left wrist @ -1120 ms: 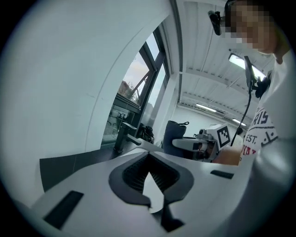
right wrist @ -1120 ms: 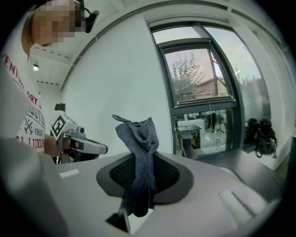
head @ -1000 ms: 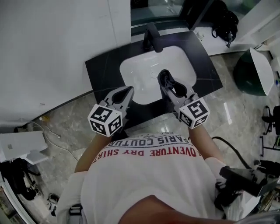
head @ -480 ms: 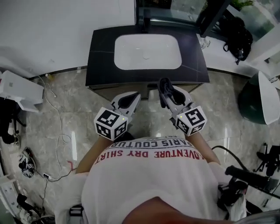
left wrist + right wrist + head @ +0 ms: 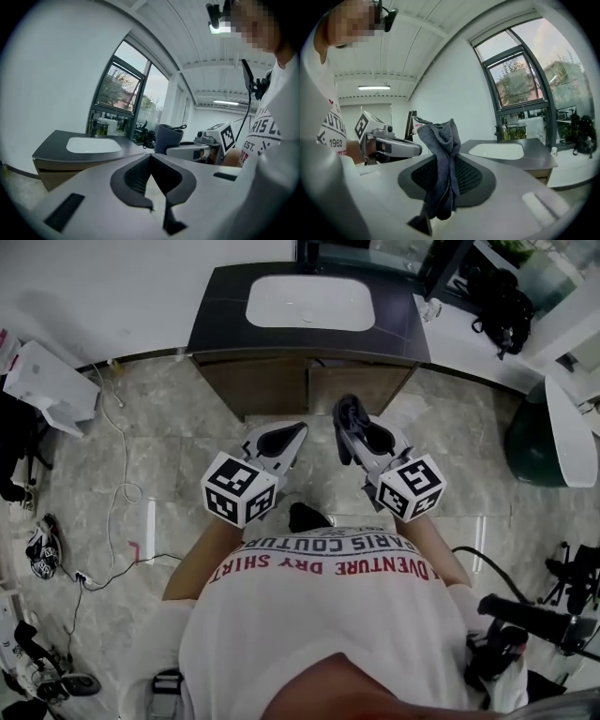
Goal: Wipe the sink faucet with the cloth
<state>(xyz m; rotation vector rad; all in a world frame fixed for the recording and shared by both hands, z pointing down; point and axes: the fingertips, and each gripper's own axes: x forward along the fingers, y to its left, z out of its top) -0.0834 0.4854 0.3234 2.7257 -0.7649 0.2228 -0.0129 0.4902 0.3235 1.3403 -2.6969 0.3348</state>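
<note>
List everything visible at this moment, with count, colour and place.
Dark stone countertop: one, near-black, top of head view, over a brown wooden cabinet.
White sink basin: one, white, set in that countertop.
Grey-blue terry cloth: one, bunched between the right hand-held gripper's jaws.
White cable: one, on the marble floor at left.
Black bag: one, top right of head view.
Left hand-held gripper: one, grey, jaws together, empty.
Right hand-held gripper: one, grey, shut on the cloth.
White printed T-shirt: one, on the person, bottom of head view.
</note>
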